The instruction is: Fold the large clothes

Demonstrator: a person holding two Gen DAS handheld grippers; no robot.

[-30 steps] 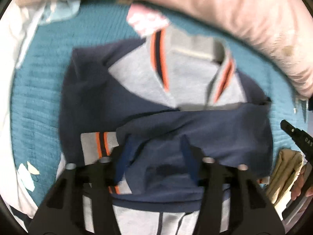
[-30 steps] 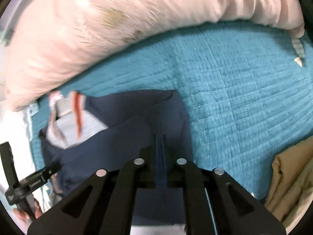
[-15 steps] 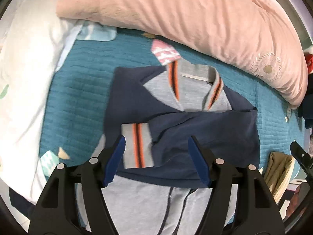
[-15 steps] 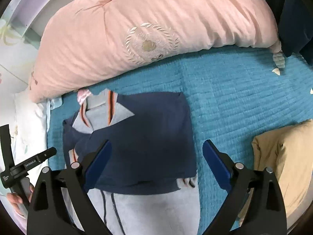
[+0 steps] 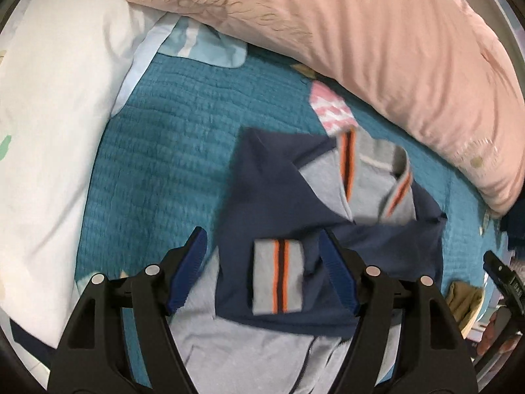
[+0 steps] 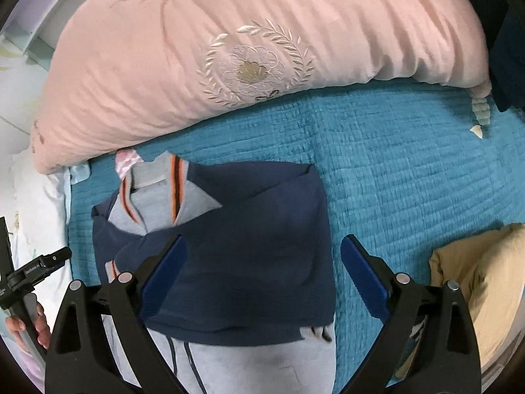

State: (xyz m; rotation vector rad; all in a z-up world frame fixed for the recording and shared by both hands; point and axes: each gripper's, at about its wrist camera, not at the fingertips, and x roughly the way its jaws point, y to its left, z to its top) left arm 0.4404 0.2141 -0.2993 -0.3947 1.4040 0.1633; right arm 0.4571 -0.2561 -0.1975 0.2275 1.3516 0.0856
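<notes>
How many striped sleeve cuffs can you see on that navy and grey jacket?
1. A grey cuff with orange and dark stripes lies folded across the jacket front, below the collar. The other sleeve's cuff is hidden, probably tucked underneath.

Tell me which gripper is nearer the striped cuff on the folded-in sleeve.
Left. The left gripper hangs open right above the striped cuff, which shows between its fingers. The right gripper hangs open over the jacket's other side, with the cuff off beyond its finger.

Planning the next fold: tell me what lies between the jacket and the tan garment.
Only bare teal quilt lies between the jacket and the tan garment; the right wrist view shows it.
</notes>
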